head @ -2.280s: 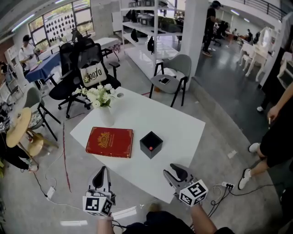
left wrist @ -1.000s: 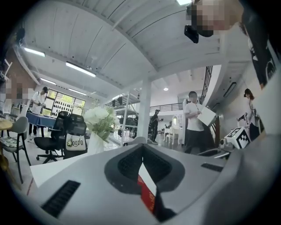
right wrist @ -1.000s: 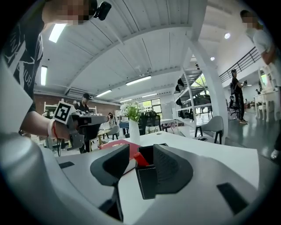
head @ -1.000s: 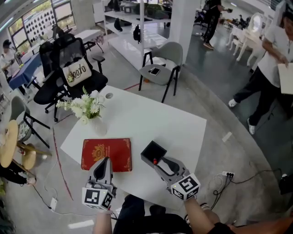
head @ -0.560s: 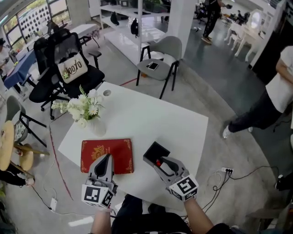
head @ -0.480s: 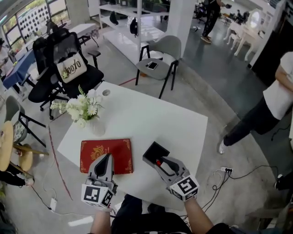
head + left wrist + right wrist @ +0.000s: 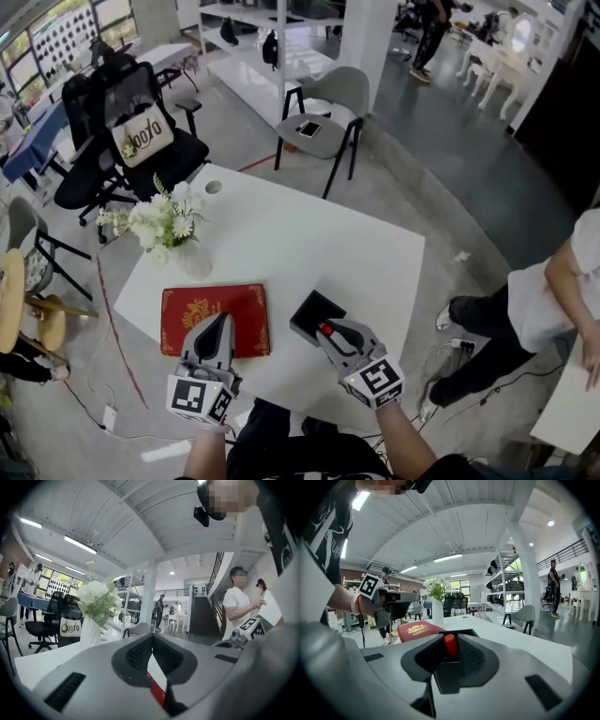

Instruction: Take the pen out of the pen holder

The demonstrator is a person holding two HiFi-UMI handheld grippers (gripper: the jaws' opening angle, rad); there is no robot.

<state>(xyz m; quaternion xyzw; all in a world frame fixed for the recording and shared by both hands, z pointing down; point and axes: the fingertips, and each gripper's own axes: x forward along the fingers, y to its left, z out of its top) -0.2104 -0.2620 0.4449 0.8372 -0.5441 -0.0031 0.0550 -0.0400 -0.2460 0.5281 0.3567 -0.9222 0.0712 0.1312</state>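
The right tool (image 7: pixel 450 639), jaws just closing, pinches a red-tipped pen (image 7: pixel 450 647) standing in a black square pen holder (image 7: pixel 465 631) on the white counter (image 7: pixel 515 637).

The red-topped pen (image 7: pixel 324 329) stands upright — inside the black square pen holder (image 7: pixel 310 313).

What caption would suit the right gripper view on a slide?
The right gripper, fingers just closing, pinches the red pen standing in the black pen holder on the white table.

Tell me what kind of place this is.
Probably an open-plan office or studio. There are black office chairs, white shelving standing on a concrete floor, and a white table with a vase of flowers.
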